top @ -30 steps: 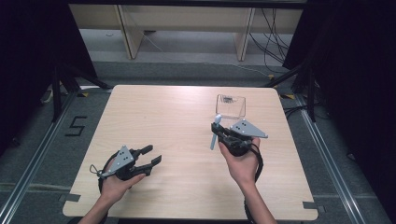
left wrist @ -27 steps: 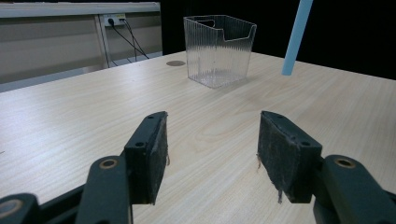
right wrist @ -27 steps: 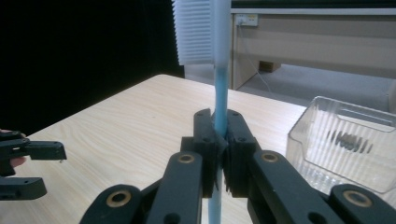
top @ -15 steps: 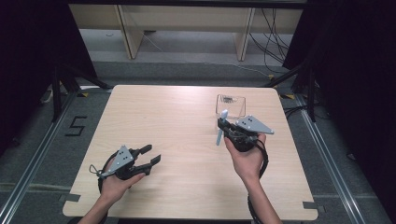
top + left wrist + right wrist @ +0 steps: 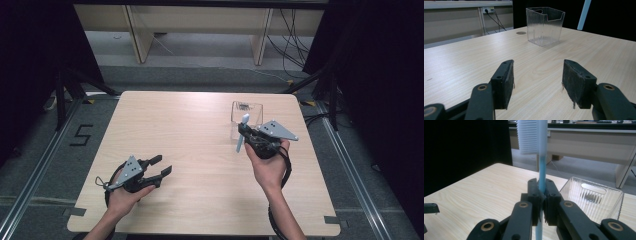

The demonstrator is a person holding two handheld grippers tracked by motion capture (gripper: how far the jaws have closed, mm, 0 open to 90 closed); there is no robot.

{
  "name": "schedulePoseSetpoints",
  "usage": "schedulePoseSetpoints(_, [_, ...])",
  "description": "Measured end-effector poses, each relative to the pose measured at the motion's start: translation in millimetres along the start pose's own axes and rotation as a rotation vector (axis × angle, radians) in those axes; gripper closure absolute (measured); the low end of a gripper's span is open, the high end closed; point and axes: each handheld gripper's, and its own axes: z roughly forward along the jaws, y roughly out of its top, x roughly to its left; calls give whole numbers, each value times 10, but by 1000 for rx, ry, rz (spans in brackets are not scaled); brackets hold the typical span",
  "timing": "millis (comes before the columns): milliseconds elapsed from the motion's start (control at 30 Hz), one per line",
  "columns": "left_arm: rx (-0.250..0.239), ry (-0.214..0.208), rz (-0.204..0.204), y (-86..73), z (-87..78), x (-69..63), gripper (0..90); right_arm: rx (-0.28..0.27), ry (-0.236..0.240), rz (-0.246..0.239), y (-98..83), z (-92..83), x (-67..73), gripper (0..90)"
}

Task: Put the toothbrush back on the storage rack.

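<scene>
A toothbrush (image 5: 244, 120) with a light blue handle and white bristles (image 5: 530, 137) stands upright, head up, and my right gripper (image 5: 242, 132) is shut on its handle (image 5: 541, 170). It is held just in front of a clear ribbed plastic container (image 5: 247, 112), which stands open-topped at the table's back right (image 5: 591, 200). My left gripper (image 5: 162, 165) rests low over the table at the front left. Its jaws stand open with nothing between them (image 5: 537, 82). From there the container (image 5: 545, 25) is far ahead, with the toothbrush handle (image 5: 584, 13) to its right.
The light wooden table (image 5: 200, 135) has black cloth to either side and a pale shelf unit (image 5: 200, 25) behind it. A small round mark (image 5: 521, 32) lies on the tabletop near the container. Cables (image 5: 295, 30) hang at the back right.
My right hand has shifted slightly to the right and farther back with the toothbrush, closer to the container. The left gripper has stayed where it was.
</scene>
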Motion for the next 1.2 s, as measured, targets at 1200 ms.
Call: schedulePoseSetpoints(1200, [3,0,-4,-4,-1,-3,421,-19,-119,-4,134,-3,-340,856])
